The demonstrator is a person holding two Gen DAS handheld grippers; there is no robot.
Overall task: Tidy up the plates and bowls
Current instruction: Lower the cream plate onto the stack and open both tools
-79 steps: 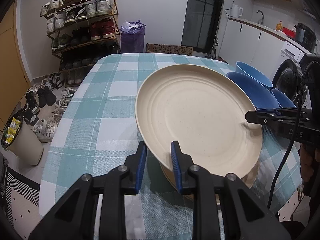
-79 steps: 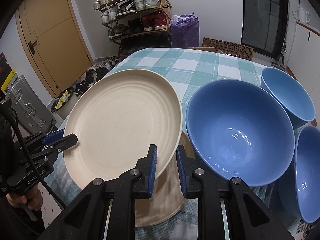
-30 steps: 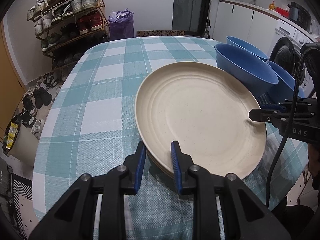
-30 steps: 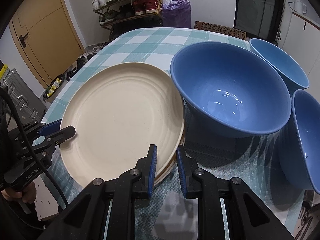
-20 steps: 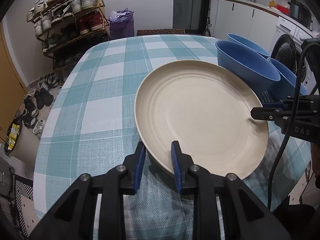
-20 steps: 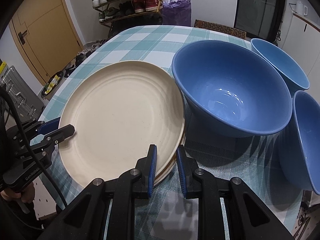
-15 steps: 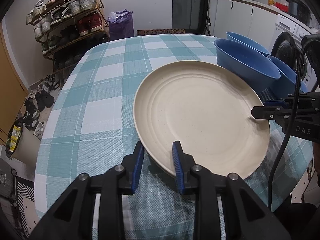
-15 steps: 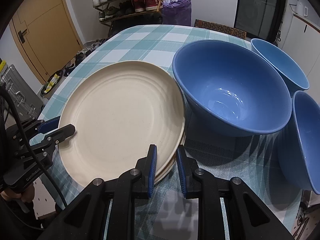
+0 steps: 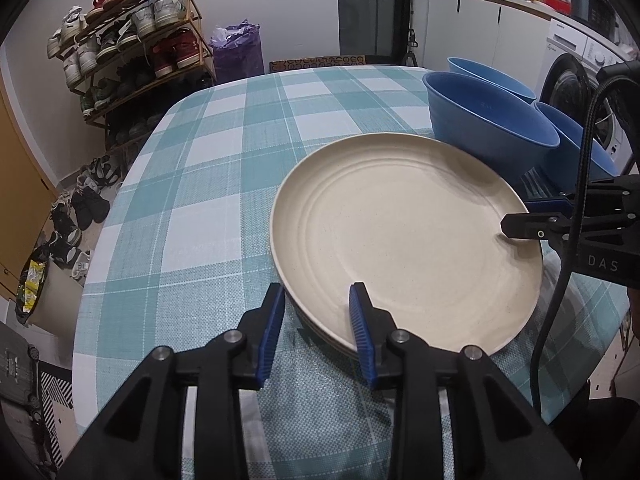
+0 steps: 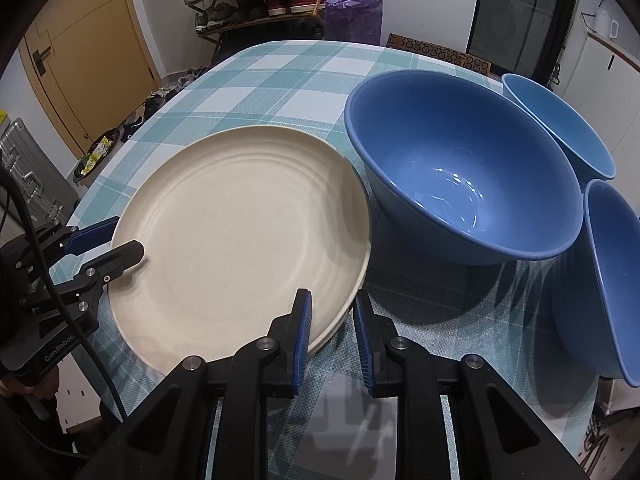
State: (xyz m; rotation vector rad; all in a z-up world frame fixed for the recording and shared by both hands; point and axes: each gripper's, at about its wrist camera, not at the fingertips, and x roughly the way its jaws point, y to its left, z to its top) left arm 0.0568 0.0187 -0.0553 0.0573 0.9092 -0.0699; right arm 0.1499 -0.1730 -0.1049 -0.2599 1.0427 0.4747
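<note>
A cream plate (image 9: 400, 232) (image 10: 240, 232) lies on top of a second cream plate (image 10: 349, 312), whose rim peeks out below. My left gripper (image 9: 316, 292) straddles the near rim; its jaws are opening and a gap shows beside the rim. In the right wrist view that left gripper (image 10: 126, 236) has one finger over the plate and one outside it. My right gripper (image 10: 331, 296) is shut on the opposite rim, and the left wrist view shows the right gripper (image 9: 516, 216) there too. A large blue bowl (image 10: 460, 168) stands right beside the plates.
Two more blue bowls (image 10: 560, 128) (image 10: 612, 280) crowd the table's right side. The teal checked tablecloth (image 9: 200, 200) stretches bare to the left and far end. A black cable (image 9: 568, 280) hangs by the right gripper. Shoe rack (image 9: 132, 52) and washing machine (image 9: 576, 80) stand beyond the table.
The cream plate came down from a tilted, lifted pose onto the lower plate. In the last half second the left jaws have spread slightly; the right jaws look the same.
</note>
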